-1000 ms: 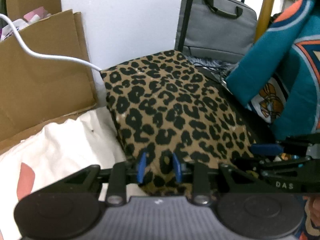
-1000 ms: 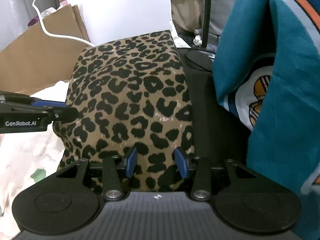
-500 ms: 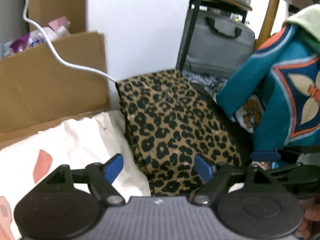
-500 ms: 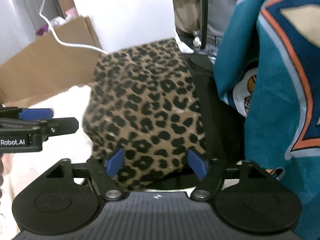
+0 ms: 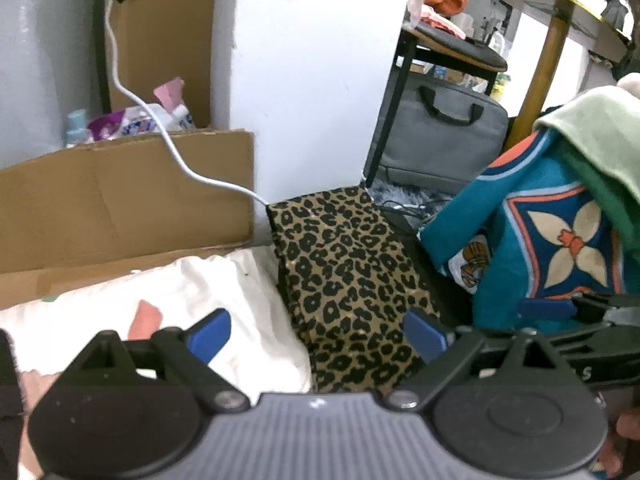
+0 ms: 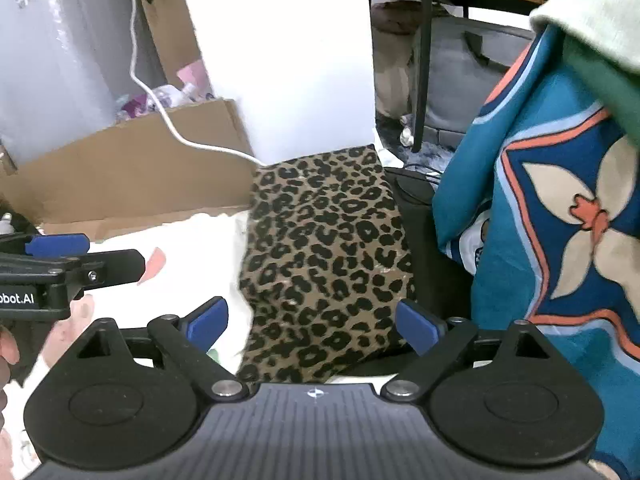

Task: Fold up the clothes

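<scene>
Spread left claw above leopard-print garment

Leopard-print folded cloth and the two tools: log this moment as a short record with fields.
garment: leopard-print folded cloth, lying flat as a neat rectangle
left tool: left tool, fingers spread wide, holding nothing
right tool: right tool, fingers spread wide, holding nothing
contact: neither tool grips the cloth
left of cloth: white printed fabric
right of cloth: teal patterned garment, hanging
behind: brown cardboard box with white cable across it
fold state: looks finished
</scene>
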Motion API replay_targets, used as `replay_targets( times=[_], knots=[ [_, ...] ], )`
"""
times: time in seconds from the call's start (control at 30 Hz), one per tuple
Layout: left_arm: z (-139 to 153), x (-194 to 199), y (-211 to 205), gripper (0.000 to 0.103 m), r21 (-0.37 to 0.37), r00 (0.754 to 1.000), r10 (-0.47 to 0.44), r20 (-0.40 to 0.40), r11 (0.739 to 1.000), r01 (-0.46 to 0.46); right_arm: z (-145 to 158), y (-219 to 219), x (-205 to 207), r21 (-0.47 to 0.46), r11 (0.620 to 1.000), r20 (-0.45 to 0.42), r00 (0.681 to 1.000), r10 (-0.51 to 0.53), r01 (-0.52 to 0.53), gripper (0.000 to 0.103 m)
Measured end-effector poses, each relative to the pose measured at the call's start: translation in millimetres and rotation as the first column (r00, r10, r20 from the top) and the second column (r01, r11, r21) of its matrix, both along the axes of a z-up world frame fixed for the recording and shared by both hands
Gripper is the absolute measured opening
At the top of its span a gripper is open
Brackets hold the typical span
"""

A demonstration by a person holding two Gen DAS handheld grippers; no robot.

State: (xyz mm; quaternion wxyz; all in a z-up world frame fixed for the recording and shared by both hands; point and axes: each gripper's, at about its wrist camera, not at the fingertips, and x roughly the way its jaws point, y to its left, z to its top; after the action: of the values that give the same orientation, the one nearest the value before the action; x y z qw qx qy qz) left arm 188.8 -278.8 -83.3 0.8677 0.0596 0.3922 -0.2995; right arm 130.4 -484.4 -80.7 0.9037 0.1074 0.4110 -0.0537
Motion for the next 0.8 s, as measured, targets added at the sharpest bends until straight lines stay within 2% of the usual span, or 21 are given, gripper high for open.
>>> replay_targets(
  times=[0.17,0.43,0.67,0.8],
  knots=[
    [35.6,-22.8,22.8,0.098,-0.019,1.0,0.01,0.014,1.0,-0.01,33.0,19.0,-17.2,0.005,0.999,0.001,0.999,0.05,-0.05,0.096],
    [90.7,-58.8,59.8,0.1,-0.038,0.997,0.031,0.065,0.999,-0.029,103.0,39.7,-41.0,-0.009,0.994,0.013,0.994,0.113,-0.112,0.098],
    [138.4,-83.6,90.9,0.102,-0.015,0.985,0.065,0.161,0.998,-0.063,175.1,67.0,-57.1,-0.129,0.972,0.049,0.978,0.204,-0.197,0.098],
    [163.3,-91.7,113.0,0.102,-0.036,0.986,0.078,0.148,0.997,-0.073,206.7,84.4,-61.7,-0.171,0.957,0.062,0.967,0.249,-0.235,0.1]
  ],
)
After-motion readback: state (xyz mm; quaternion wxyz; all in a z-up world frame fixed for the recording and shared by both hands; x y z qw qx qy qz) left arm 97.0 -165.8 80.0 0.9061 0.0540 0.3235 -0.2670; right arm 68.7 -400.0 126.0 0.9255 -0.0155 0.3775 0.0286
